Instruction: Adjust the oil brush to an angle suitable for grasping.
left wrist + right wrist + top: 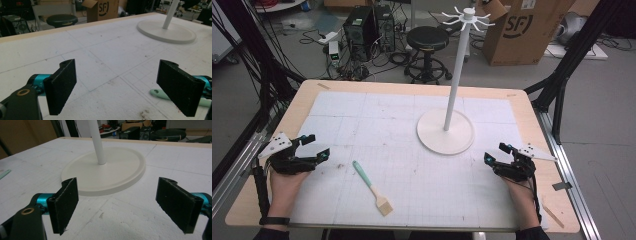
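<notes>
Both grippers released and holding nothing: left gripper (315, 146) at the table's (412, 86) left edge, right gripper (497, 153) near its right edge by the stand (445, 131), brush (372, 187) flat near the front edge, between them.

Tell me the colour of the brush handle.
Mint green handle, clearest in the high view.

The brush (372, 187), mint handle and tan bristles, lies flat on the counter just right of my left fingers (62, 88), untouched, well apart from my right fingers (65, 205).
</notes>
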A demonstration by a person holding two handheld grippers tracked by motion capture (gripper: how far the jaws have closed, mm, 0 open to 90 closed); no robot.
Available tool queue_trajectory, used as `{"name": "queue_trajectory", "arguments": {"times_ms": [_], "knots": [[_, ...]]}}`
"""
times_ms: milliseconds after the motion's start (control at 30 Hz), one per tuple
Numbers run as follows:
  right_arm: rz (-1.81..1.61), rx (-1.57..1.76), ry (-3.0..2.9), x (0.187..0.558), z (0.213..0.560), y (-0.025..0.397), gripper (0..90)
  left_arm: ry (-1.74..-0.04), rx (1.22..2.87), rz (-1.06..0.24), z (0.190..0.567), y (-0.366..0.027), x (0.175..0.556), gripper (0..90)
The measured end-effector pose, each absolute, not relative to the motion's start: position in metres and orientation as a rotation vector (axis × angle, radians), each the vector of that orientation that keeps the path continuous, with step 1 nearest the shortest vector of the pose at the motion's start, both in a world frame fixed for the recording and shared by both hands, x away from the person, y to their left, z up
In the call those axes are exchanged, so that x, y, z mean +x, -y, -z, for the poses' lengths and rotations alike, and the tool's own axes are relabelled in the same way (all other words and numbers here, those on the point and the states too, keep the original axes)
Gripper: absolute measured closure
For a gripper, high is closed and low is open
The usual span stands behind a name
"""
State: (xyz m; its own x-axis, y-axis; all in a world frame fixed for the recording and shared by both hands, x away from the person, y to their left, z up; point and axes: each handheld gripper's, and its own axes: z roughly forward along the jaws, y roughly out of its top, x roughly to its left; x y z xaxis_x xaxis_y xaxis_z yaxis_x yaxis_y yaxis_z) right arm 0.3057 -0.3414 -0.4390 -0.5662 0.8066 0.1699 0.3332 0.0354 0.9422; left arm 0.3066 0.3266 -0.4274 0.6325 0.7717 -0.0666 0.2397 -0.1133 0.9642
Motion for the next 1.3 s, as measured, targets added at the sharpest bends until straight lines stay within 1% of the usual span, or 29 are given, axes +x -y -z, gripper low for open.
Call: {"name": "queue_trajectory", "arguments": {"times_ms": [100,433,767,933,1033,1100,1133,1200,1233,1300], "knots": [[-1.547,1.15,-1.904,0.305,0.439,0.342,18.0,-0.84,1.645,-0.546,0.426,-0.326,0.305,16.9],[-1.551,1.146,-1.892,0.304,0.438,0.343,17.9,-0.829,1.657,-0.543,0.426,-0.326,0.304,16.8],[-1.559,1.16,-1.881,0.304,0.437,0.344,18.0,-0.771,1.652,-0.528,0.422,-0.323,0.3,16.8],[-1.555,1.156,-1.88,0.304,0.437,0.344,18.0,-0.77,1.636,-0.502,0.419,-0.321,0.296,17.7],[-1.559,1.159,-1.874,0.304,0.437,0.345,18.0,-0.764,1.661,-0.505,0.416,-0.318,0.293,19.6],[-1.561,1.154,-1.875,0.304,0.436,0.345,18.0,-0.759,1.68,-0.499,0.416,-0.315,0.291,23.1],[-1.561,1.154,-1.875,0.304,0.436,0.345,18.0,-0.758,1.685,-0.491,0.416,-0.314,0.291,23.1],[-1.555,1.144,-1.881,0.303,0.436,0.344,18.1,-0.744,1.7,-0.467,0.416,-0.312,0.289,29.8],[-1.555,1.144,-1.881,0.303,0.436,0.344,18.1,-0.735,1.708,-0.463,0.417,-0.311,0.288,29.8],[-1.561,1.147,-1.878,0.303,0.436,0.344,18.1,-0.732,1.734,-0.457,0.418,-0.308,0.287,38.0]]}}
